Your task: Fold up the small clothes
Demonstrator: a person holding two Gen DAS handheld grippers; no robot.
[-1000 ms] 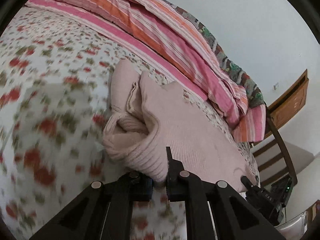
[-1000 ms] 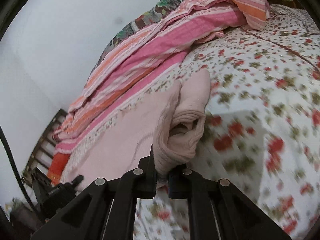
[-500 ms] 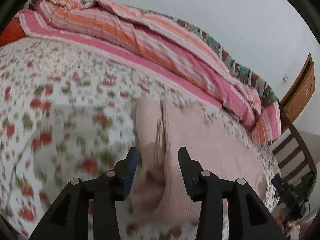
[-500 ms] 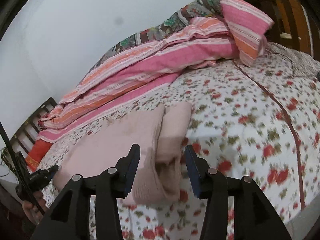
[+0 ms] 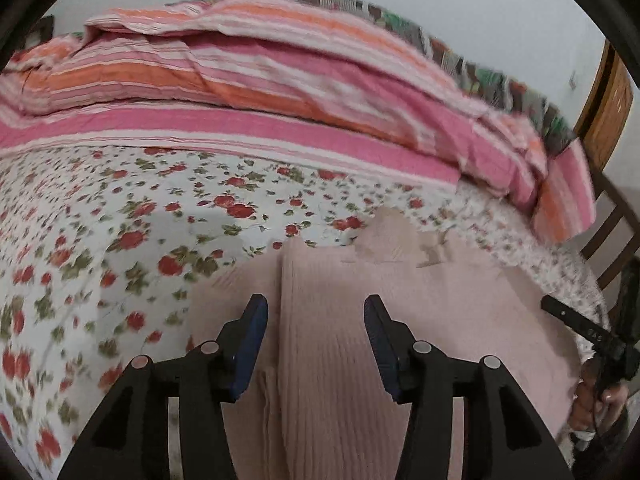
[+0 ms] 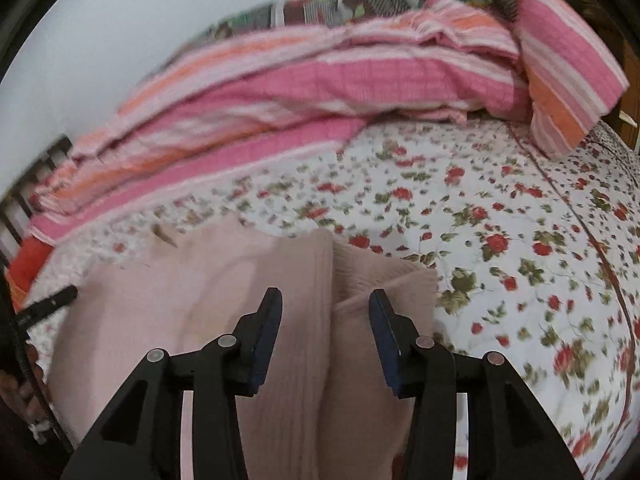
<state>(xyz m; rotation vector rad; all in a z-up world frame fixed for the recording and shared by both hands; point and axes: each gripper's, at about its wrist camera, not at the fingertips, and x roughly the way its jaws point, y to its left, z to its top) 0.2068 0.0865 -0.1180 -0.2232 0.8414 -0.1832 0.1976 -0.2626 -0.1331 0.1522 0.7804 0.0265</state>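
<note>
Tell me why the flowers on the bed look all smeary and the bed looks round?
Left wrist view: the flowered sheet smears toward the left edge, and the striped blanket blurs on the right. Right wrist view: flowers blur at the right edge. Both views: the fisheye lens bends the bed round, with dark corners.

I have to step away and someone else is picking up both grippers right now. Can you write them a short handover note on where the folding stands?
Left gripper: jaws opening, pads clear of the cloth, nothing held.
Right gripper: open, nothing held.
The pale pink ribbed knit garment lies flat on the floral bedsheet, below both grippers, with the striped pink and orange quilt bunched behind it.
Done: both side edges are folded in over the body; one fold line shows under each gripper.
Left: probably fold it across its length into a compact stack, then smooth it. How neat the near end is cannot be seen.
</note>
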